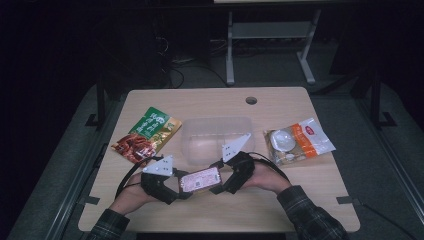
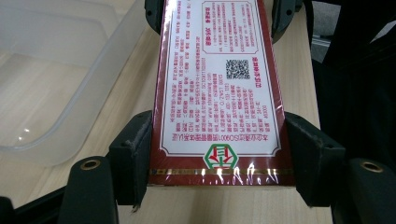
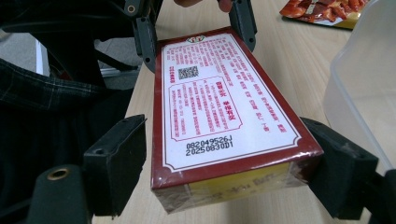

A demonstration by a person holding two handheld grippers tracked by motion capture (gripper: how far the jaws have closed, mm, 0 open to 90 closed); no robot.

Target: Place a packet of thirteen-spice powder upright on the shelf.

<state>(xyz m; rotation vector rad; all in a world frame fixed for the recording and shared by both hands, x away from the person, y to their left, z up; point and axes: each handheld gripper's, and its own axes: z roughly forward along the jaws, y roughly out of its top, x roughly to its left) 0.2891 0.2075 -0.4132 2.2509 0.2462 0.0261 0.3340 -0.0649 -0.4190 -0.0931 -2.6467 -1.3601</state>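
Note:
A long dark-red box (image 1: 200,180) with a white printed label lies level between my two grippers, near the table's front edge. My left gripper (image 1: 184,184) is shut on its left end. In the left gripper view both pads press the sides of the box (image 2: 217,93), with the gripper (image 2: 217,154) at the near end. My right gripper (image 1: 218,179) straddles the other end. In the right gripper view the box (image 3: 219,107) sits between its jaws (image 3: 229,163). A thin gap shows beside one pad, so it stands open.
A clear plastic container (image 1: 215,137) stands just beyond the box, mid-table. A green and red snack bag (image 1: 147,135) lies to its left, a white and orange pack (image 1: 299,141) to its right. A cable hole (image 1: 251,100) is near the far edge.

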